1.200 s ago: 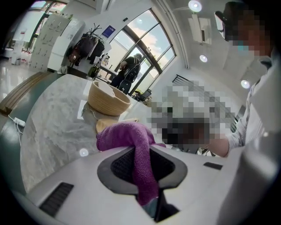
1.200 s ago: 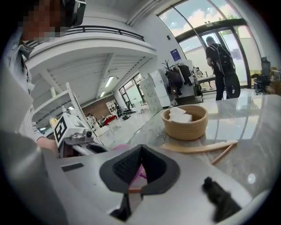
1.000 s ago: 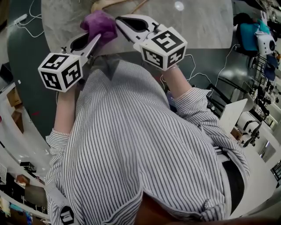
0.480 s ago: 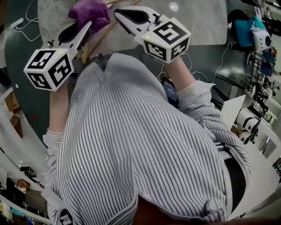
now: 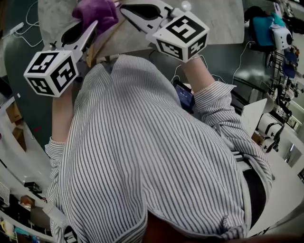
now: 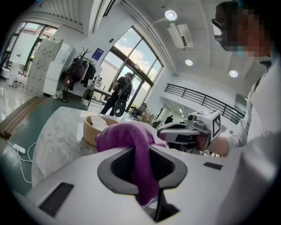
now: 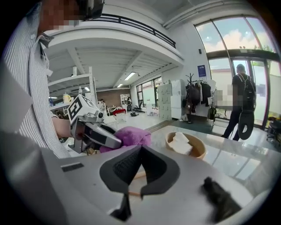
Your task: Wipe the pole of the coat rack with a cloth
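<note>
My left gripper (image 6: 147,169) is clenched on the purple cloth (image 5: 95,12) at eleven o'clock, just beside the wooden pole (image 5: 104,42). My right gripper (image 7: 139,151) is closed and empty. I judge wiping barely begun.

Left gripper (image 5: 90,29) with cloth (image 5: 97,12), right gripper (image 5: 124,10) raised further

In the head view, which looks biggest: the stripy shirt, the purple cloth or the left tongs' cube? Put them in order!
1. Stripy shirt, by far.
2. Cube on the left tongs.
3. Purple cloth.
The last two look close, and the cube is nearer the camera, so unsure.
</note>
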